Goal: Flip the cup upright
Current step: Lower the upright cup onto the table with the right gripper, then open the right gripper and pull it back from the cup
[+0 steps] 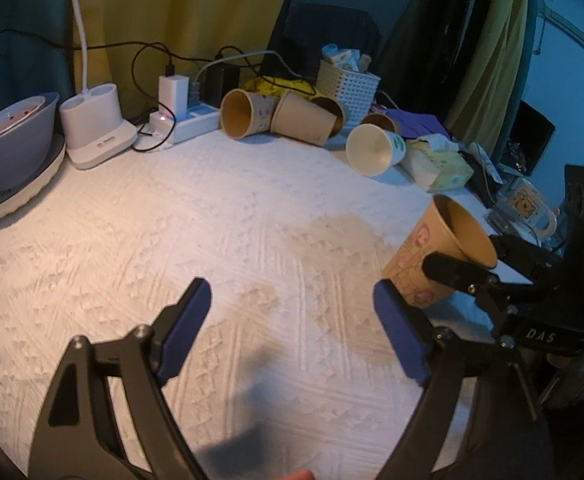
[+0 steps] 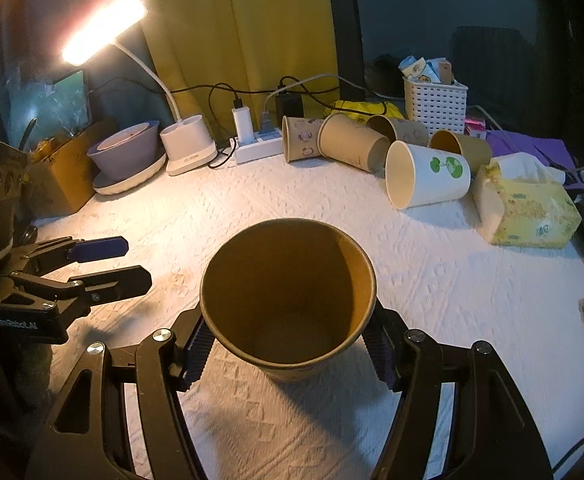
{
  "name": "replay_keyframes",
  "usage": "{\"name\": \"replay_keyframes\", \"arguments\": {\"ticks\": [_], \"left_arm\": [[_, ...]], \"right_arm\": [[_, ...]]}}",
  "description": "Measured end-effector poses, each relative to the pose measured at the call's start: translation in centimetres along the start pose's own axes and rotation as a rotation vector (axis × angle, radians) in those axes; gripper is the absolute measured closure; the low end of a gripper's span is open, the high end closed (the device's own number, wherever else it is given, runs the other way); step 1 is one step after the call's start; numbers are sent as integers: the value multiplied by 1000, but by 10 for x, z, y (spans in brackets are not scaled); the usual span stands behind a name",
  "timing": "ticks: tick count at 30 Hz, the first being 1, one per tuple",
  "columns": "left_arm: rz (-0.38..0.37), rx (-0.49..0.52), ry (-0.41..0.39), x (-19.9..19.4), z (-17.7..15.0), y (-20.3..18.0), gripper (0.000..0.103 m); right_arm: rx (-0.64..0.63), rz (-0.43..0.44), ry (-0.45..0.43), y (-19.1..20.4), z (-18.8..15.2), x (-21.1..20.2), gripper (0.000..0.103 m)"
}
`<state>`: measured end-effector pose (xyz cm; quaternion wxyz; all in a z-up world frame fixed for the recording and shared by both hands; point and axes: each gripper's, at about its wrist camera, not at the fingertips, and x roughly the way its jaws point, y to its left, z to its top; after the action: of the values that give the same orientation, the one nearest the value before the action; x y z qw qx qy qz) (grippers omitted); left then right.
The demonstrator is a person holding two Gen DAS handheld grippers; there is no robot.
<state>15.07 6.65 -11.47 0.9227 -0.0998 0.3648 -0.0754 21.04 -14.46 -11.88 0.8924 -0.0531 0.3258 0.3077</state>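
Observation:
My right gripper (image 2: 288,344) is shut on a brown paper cup (image 2: 288,292), mouth up and tilted toward the camera, its base close to the white cloth. The same cup (image 1: 432,256) shows in the left wrist view at the right, held by the right gripper (image 1: 458,270). My left gripper (image 1: 292,320) is open and empty above the cloth; it also shows in the right wrist view (image 2: 120,260) at the left. Several paper cups lie on their sides at the back, among them a white one (image 2: 428,174) (image 1: 374,150) and a brown one (image 2: 352,142) (image 1: 304,118).
A tissue box (image 2: 524,208) sits at the right, a white basket (image 2: 434,106) behind the cups. A power strip (image 2: 256,144), a lamp base (image 2: 188,144) and a purple bowl on a plate (image 2: 126,156) line the back left. A cardboard box (image 2: 64,172) stands at the left.

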Motion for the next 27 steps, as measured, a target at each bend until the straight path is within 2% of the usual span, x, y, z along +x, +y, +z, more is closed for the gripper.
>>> {"name": "replay_keyframes", "arguments": {"ticks": [8, 12, 20, 27], "left_arm": [[4, -14, -20, -14, -4, -7, 16], [8, -17, -21, -21, -8, -10, 15], [6, -3, -38, -36, -14, -22, 14], [3, 12, -61, -50, -18, -34, 8]], "right_arm": [[14, -17, 6, 0, -7, -8, 33], [17, -18, 6, 1, -11, -13, 24], [11, -21, -8, 6, -15, -30, 23], [10, -33, -12, 9, -20, -44, 23]]}}
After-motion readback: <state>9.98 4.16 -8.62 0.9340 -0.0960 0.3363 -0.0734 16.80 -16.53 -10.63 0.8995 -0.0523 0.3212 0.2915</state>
